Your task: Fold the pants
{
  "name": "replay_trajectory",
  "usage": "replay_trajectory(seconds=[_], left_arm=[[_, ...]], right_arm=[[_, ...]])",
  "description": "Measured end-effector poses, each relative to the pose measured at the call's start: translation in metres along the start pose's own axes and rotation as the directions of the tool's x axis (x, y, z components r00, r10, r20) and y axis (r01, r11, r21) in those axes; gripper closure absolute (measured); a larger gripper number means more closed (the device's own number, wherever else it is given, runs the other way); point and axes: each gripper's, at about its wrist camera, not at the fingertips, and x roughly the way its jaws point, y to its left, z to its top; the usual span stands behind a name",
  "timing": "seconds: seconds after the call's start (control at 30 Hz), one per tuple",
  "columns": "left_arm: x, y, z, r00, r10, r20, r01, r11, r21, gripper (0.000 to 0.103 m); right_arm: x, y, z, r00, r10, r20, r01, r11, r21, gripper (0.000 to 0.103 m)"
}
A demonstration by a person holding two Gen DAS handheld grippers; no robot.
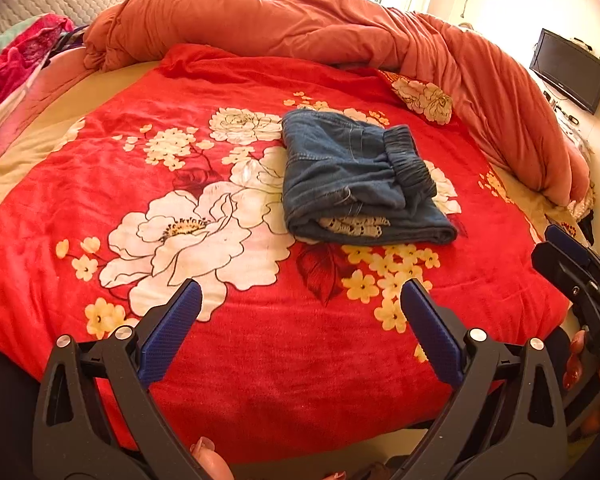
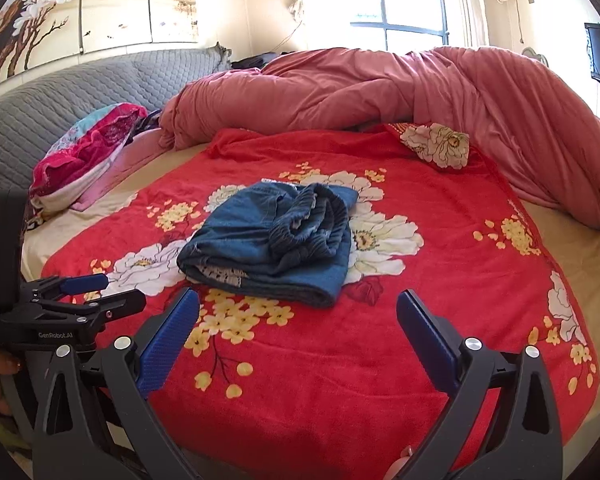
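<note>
Pants (image 1: 356,178), blue denim with an elastic waistband, lie in a compact folded bundle near the middle of the red floral blanket (image 1: 260,360) on the bed, waistband on top and a patch of pale lace trim showing at the near edge. By the look of it your folding is essentially done: the legs are doubled under, the stack is roughly rectangular, and nothing trails loose. At most you might square the slightly rumpled waistband, though that is a judgement call.

Your left gripper (image 1: 300,312) hangs over the near part of the blanket, well short of the bundle, its blue-padded fingers (image 1: 172,328) spread wide, released, holding and touching nothing. Your right gripper (image 2: 298,320) sits just as wide and empty, its tips near the bundle's front edge but apart from it. Behind, a bunched pink duvet (image 2: 380,88) rings the far side of the bed
</note>
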Motion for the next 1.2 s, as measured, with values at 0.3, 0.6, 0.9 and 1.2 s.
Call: replay_trajectory(seconds=[0.3,0.6,0.9,1.2], left_arm=[[0.003,0.001,-0.002,1.000,0.009,-0.005,-0.009,1.000,0.000,0.009],[0.003,-0.001,-0.003,1.000,0.014,-0.002,-0.014,1.000,0.009,0.009],[0.003,-0.002,-0.002,1.000,0.017,-0.003,-0.017,1.000,0.011,0.009],[0.001,-0.004,-0.001,1.000,0.023,0.001,-0.023,1.000,0.016,0.009]], right_arm=[[0.008,-0.004,-0.008,0.999,-0.019,-0.029,0.019,1.000,0.009,0.005],[0.014,-0.005,-0.010,0.999,-0.016,-0.049,0.017,1.000,0.013,0.005],[0.016,-0.006,-0.011,0.998,-0.012,-0.059,0.014,1.000,0.022,0.005],[0.019,-0.005,-0.012,0.998,-0.012,-0.067,0.014,1.000,0.024,0.005]])
